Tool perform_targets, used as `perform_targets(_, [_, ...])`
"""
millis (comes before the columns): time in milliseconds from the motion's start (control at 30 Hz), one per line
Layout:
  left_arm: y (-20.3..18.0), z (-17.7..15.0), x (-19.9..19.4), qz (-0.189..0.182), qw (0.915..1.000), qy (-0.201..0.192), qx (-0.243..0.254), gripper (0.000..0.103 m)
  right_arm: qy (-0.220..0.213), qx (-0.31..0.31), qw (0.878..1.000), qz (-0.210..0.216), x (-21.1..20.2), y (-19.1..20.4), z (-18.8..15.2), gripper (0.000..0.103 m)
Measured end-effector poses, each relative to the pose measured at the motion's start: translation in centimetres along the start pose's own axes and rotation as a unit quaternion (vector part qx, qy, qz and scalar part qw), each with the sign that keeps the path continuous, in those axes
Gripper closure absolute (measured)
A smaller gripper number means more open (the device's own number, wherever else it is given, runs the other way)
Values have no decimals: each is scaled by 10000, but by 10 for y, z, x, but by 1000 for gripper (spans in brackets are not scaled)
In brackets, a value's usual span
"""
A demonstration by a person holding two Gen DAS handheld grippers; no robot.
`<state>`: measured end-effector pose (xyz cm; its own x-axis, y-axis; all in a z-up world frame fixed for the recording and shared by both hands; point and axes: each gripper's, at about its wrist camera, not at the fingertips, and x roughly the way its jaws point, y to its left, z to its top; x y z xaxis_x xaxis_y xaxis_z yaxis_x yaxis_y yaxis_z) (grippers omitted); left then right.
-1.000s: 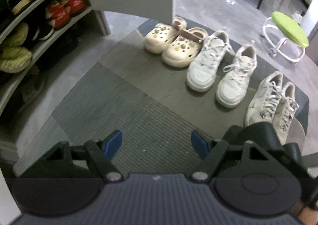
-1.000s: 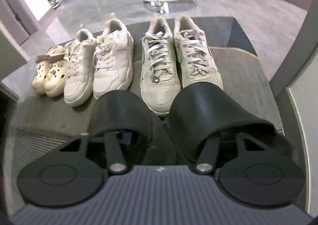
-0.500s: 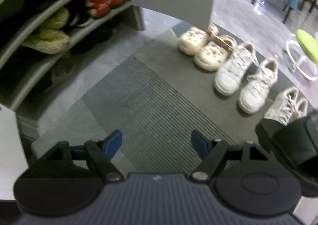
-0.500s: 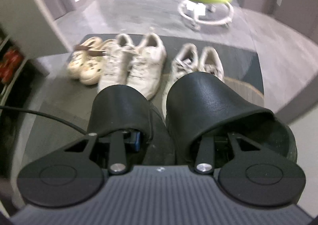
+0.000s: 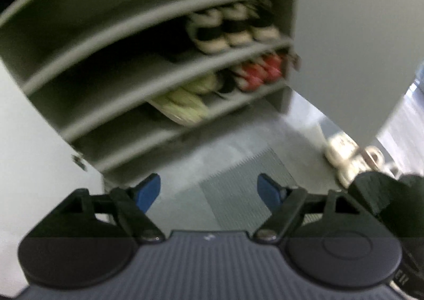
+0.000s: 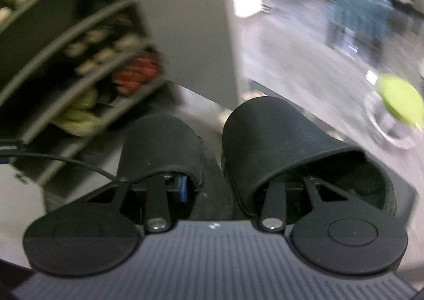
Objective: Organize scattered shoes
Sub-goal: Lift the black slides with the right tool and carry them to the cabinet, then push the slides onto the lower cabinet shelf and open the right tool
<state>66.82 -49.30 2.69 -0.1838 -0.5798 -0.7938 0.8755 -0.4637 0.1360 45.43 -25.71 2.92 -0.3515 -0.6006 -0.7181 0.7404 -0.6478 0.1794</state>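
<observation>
Black, matte and smooth-skinned, a pair of backless slip-on shoes (image 6: 254, 140) fills the foreground of the right wrist view, toes pointing away from the camera and open heels toward it. The right gripper (image 6: 228, 186) has one finger inside each shoe, a blue pad (image 6: 181, 188) showing under the left upper; the fingers pinch the two inner walls together, so the pair hangs side by side and touching. A thin black cable (image 6: 66, 160) runs in from the left edge to the gripper. In the left wrist view the same black pair shows at the lower right edge, just beside the left gripper (image 5: 209, 191), whose blue-tipped fingers (image 5: 147, 191) stand spread wide with nothing between them. Below these fingers lies a grey ribbed floor mat (image 5: 238, 194) on a pale grey floor (image 5: 225, 140). Cream perforated clogs (image 5: 344, 159) sit at the mat's far right edge, partly hidden by the black pair. Beyond, a grey open shoe cabinet (image 5: 148, 72) with several curved shelves rises, blurred by motion. One shelf holds yellow-green shoes (image 5: 182, 103) next to red shoes (image 5: 259, 72); the shelf above holds white-and-black shoes (image 5: 230, 32). A plain grey cabinet door (image 5: 352, 42) stands open on the right. Farther off, in the right wrist view, a lime-green round stool (image 6: 400, 101) on a white ring base and a blue-draped chair (image 6: 360, 13) stand on the glossy floor, both blurred.
</observation>
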Motion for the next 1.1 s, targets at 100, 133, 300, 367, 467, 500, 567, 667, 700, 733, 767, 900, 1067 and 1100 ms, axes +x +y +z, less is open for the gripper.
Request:
perform_targets(100, [28, 16, 0, 178, 9995, -110, -244, 22, -194, -434, 9975, 520, 17, 45, 41, 60])
perform_targets(133, [35, 30, 6, 228, 9992, -87, -311, 22, -260, -577, 9956, 693, 23, 60, 54, 60])
perform_targets(300, [75, 54, 9, 501, 9970, -264, -522, 21, -658, -1064, 9845, 1227, 44, 109, 99, 60])
perform_targets(367, [86, 59, 12, 507, 9963, -286, -634, 21, -808, -1200, 9800, 1368, 52, 121, 112, 60])
perform_targets(467, [96, 65, 20, 519, 9951, -304, -787, 21, -1032, -1402, 9720, 1577, 65, 140, 130, 60])
perform_targets(500, [99, 63, 26, 560, 9942, -308, -868, 20, -1107, -1469, 9691, 1647, 70, 146, 137, 60])
perform_targets(567, [107, 65, 36, 619, 9913, -201, -1146, 19, -1255, -1602, 9627, 1785, 78, 159, 149, 60])
perform_targets(667, [113, 71, 44, 759, 9876, -101, -1374, 19, -1476, -1799, 9520, 1990, 91, 178, 168, 60])
perform_targets(700, [114, 72, 45, 785, 9870, -77, -1403, 19, -1550, -1865, 9481, 2058, 95, 184, 174, 58])
perform_targets(733, [115, 76, 46, 802, 9857, -33, -1480, 19, -1623, -1930, 9441, 2125, 99, 190, 180, 58])
perform_targets(767, [116, 79, 46, 832, 9846, -18, -1540, 18, -1695, -1994, 9399, 2192, 104, 196, 186, 58])
perform_targets(900, [118, 83, 40, 940, 9797, -2, -1771, 16, -1825, -2167, 9321, 2257, 102, 201, 200, 59])
perform_targets(1067, [125, 82, 32, 971, 9722, 143, -2124, 16, -1944, -2400, 9218, 2343, 88, 205, 213, 59])
perform_targets(1100, [127, 82, 30, 985, 9716, 156, -2147, 16, -1956, -2435, 9203, 2358, 88, 207, 215, 59])
